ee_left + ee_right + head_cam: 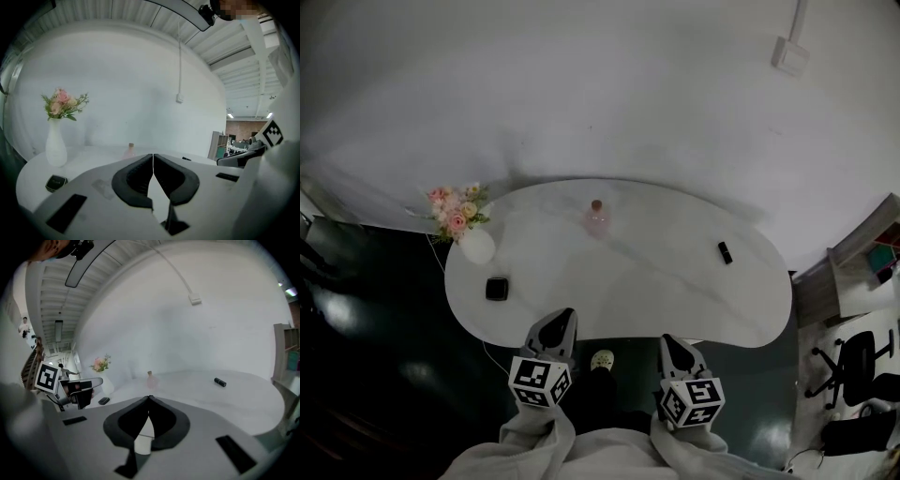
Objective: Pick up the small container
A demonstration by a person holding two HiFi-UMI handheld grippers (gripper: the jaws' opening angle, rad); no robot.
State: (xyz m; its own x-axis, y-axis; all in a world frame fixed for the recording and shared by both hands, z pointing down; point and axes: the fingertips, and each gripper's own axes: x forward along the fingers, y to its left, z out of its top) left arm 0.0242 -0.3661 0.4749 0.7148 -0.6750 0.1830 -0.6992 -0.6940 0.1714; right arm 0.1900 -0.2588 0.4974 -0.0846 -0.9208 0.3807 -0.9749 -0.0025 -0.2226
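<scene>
A small pink bottle with a tan cap [597,218] stands near the far middle of the white table [675,291]; it also shows in the left gripper view [130,151] and the right gripper view [151,379]. A small black square container [496,288] lies at the table's left [56,182] [104,401]. My left gripper [565,315] [153,154] hovers at the near edge, shut and empty. My right gripper [668,339] [149,397] is beside it, also shut with nothing held. Both are well short of the bottle.
A white vase with pink flowers [464,225] stands at the table's left end [55,147]. A small black cylinder [725,252] lies at the right [220,382]. An office chair [858,366] and shelving [862,253] stand to the right on the dark floor.
</scene>
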